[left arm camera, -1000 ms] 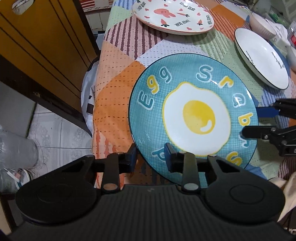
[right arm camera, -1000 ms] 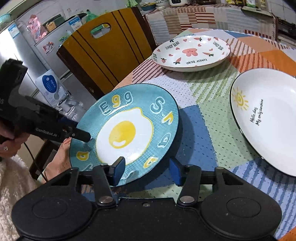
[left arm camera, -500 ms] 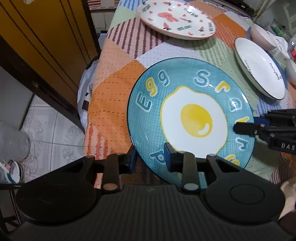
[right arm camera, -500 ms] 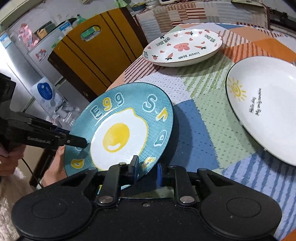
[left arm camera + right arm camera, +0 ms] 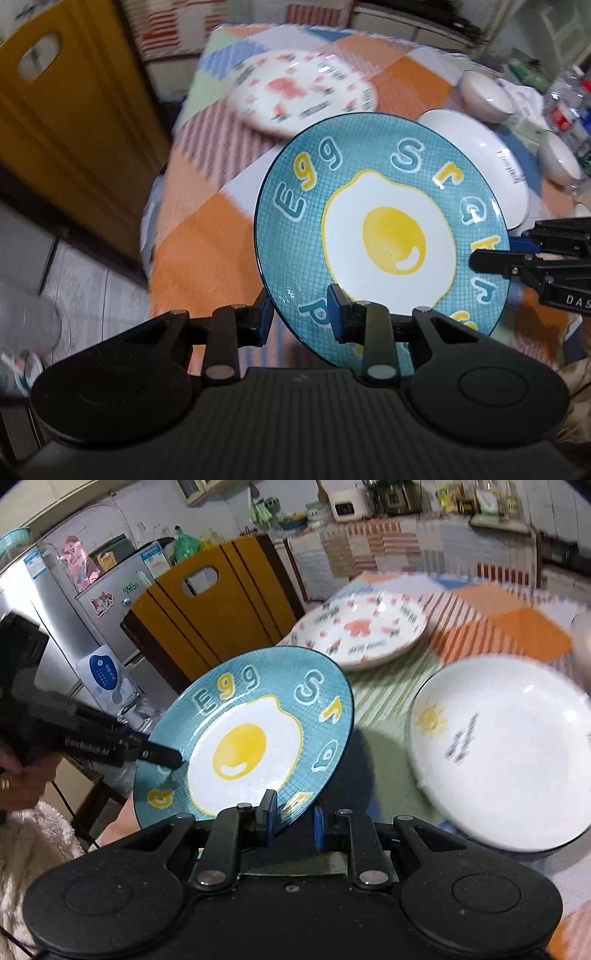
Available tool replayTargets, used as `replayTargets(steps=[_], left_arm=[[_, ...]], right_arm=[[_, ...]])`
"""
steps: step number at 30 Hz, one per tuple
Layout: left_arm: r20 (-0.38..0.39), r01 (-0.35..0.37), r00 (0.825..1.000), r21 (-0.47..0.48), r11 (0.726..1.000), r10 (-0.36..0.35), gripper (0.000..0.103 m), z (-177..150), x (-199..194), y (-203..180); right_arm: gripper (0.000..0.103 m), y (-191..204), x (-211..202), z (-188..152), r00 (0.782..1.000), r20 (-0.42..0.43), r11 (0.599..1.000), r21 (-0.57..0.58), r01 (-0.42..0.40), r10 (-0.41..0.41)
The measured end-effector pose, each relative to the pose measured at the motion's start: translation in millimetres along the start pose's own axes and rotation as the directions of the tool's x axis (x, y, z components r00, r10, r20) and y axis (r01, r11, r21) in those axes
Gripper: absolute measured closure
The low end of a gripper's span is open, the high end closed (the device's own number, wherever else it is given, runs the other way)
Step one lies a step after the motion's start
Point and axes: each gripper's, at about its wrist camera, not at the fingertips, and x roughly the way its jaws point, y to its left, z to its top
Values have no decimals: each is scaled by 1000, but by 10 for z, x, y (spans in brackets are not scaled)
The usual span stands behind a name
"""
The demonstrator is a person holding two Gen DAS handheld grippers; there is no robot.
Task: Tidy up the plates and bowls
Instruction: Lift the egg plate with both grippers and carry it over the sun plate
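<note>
- Left tool (image 5: 300, 318) grips the near rim of the blue egg plate (image 5: 384, 236), one finger under the rim and one on the top face.
- Right tool (image 5: 293, 818) pinches the same plate at its own near rim; in the left wrist view it comes in from the right side (image 5: 513, 254), with one finger on the top face and a blue pad behind the rim.
- In the right wrist view the left tool (image 5: 162, 755) reaches in from the left, its dark finger lying on the plate's face.
- The blue egg plate (image 5: 251, 738) is tilted and held clear above the counter (image 5: 199, 236) (a dark shadow lies under it on the patchwork cloth).
- On the counter beyond it lies the white plate with pink figures (image 5: 360, 627), and to the right the white sun plate (image 5: 509, 753); these two are apart.
- Two white bowls (image 5: 485, 96) stand at the far right of the counter, near the sun plate (image 5: 480, 155).
- A yellow chair back (image 5: 214, 609) stands just beside the counter's left edge.
</note>
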Motion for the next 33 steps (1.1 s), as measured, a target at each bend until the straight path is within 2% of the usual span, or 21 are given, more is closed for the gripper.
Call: replayTargets(steps=[6, 13, 23, 33], left_arm=[[2, 71, 997, 62, 996, -72, 74, 424, 90, -364], [-7, 131, 991, 117, 984, -131, 73, 760, 362, -743], [-109, 185, 979, 147, 972, -170, 73, 1034, 820, -1101], [-174, 170, 973, 116, 979, -149, 73, 1221, 1139, -1156]], right_arm=[[79, -245, -407, 158, 995, 51, 996, 0, 86, -86], [79, -615, -704, 187, 981, 90, 984, 47, 171, -174], [79, -1171, -712, 125, 975, 26, 961, 176, 212, -220], [78, -1583, -523, 218, 981, -80, 957, 219, 189, -176]])
